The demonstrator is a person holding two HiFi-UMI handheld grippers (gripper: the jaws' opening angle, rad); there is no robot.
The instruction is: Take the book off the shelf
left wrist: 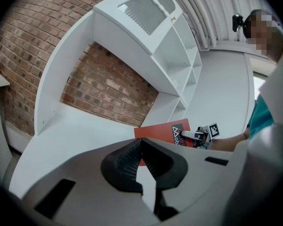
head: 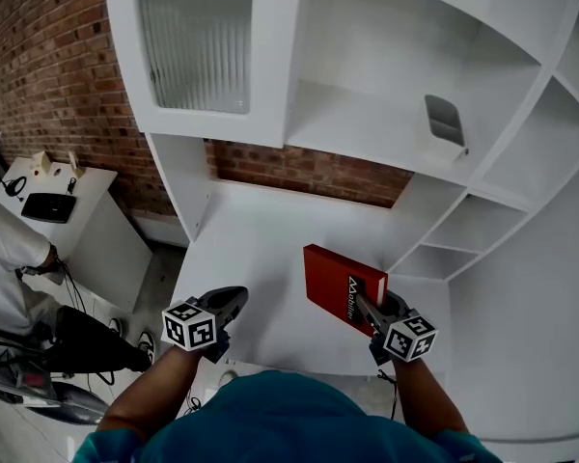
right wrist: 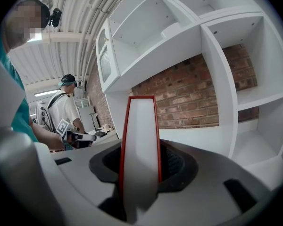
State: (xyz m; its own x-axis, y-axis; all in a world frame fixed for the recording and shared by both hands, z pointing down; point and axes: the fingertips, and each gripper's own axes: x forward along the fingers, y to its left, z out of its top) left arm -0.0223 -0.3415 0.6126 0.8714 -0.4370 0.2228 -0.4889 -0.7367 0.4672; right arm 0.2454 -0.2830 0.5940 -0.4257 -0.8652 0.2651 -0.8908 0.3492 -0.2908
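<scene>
At about 5 o'clock in the head view, nearest the person, the right gripper (head: pixel 369 309) pinches the red book (head: pixel 340 278) by its near end. Its own view shows the two dark pads pressed on the red covers, with the pale page edge standing upright between them. The book is out of the shelf compartments and held tilted above the right part of the white desk (head: pixel 256 244). Whether its far corner touches the desk I cannot tell. At about 7 o'clock the left gripper (head: pixel 234 302) hovers over the near left edge of the desk, well apart from the book. Its jaws are pressed together at the tips with nothing between them.

Further out, at 2 to 3 o'clock, the small open compartments (head: pixel 463 230) of the white shelf unit stand near the book. Toward 12 o'clock a brick wall (head: pixel 309 172) shows behind the desk. Above it, a wide shelf (head: pixel 367 128) carries a small grey object (head: pixel 445 120). At 11 o'clock there is a cabinet door with ribbed glass (head: pixel 195 37). Far off at 9 o'clock another person in a white shirt (head: pixel 5 244) is beside a low white table (head: pixel 87 186) with a flat black device (head: pixel 48 206) on it.
</scene>
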